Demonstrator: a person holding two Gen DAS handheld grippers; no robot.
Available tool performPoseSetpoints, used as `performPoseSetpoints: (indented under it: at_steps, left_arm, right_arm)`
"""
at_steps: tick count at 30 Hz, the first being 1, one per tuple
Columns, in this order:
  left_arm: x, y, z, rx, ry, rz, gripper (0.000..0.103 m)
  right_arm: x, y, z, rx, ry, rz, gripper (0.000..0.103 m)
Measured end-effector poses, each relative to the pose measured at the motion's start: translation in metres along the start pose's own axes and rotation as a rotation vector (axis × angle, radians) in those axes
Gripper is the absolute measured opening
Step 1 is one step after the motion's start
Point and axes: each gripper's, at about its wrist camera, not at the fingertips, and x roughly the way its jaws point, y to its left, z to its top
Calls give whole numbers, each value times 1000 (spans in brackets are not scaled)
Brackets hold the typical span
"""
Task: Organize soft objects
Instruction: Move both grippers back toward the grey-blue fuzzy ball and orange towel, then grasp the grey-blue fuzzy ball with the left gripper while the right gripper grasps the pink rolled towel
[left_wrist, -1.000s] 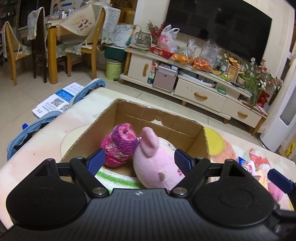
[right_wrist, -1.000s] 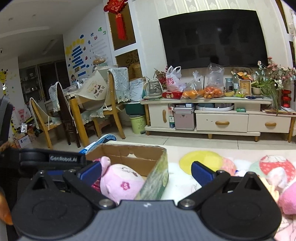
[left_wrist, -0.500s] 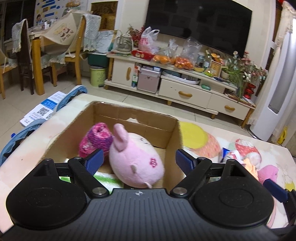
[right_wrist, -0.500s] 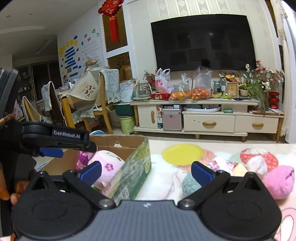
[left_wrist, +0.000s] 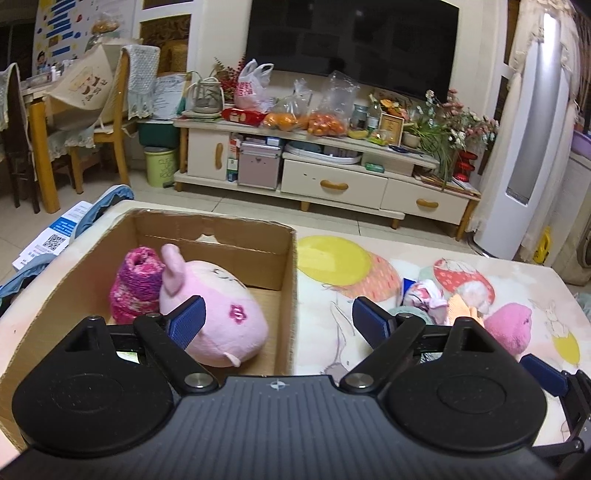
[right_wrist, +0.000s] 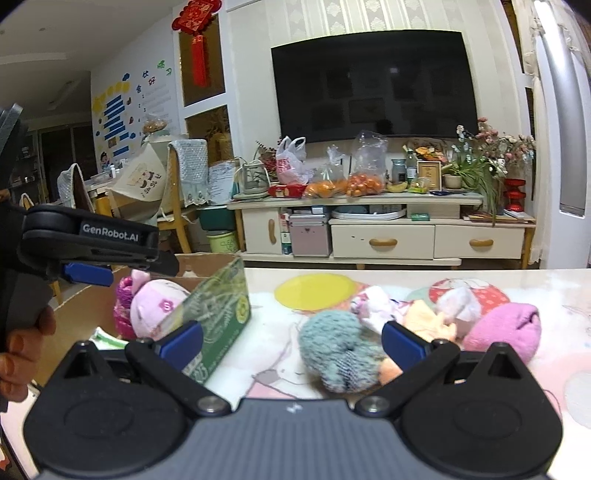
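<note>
Living-room table, both grippers spread, holding nothing.
Cartoon-print tablecloth (left_wrist: 369, 295) under left gripper (left_wrist: 277, 319) and right gripper (right_wrist: 291, 341); TV cabinet (right_wrist: 384, 240) beyond.

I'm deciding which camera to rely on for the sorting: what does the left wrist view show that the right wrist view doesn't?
Only the left wrist view shows the cardboard box floor from above, around the pink plush pig and knitted roll.

Only the right wrist view shows the box's green printed side, the whole teal knitted piece, and the left gripper seen from outside.

Both show the pig, the box and the pink sock.
</note>
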Motion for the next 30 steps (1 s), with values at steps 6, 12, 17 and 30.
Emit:
performPoseSetpoints:
  at_steps: [6,12,17,30]
  left_arm:
    - [5,-8,-2,44,-1,-19,103]
    - [6,-12,-6,76,-6,-43,103]
    - [11,-13,-7,100,0,-63,103]
    - [21,-29,-15,175,26,-101,103]
  right_arm:
    - [-3,-15,-3,24,-1,-14,102]
    - [-7,-29,-6,42,-1,-29,102]
    - [-8,-44,-8,58,0,-46,102]
    - [-7,-86,-12,109,13,-108,102]
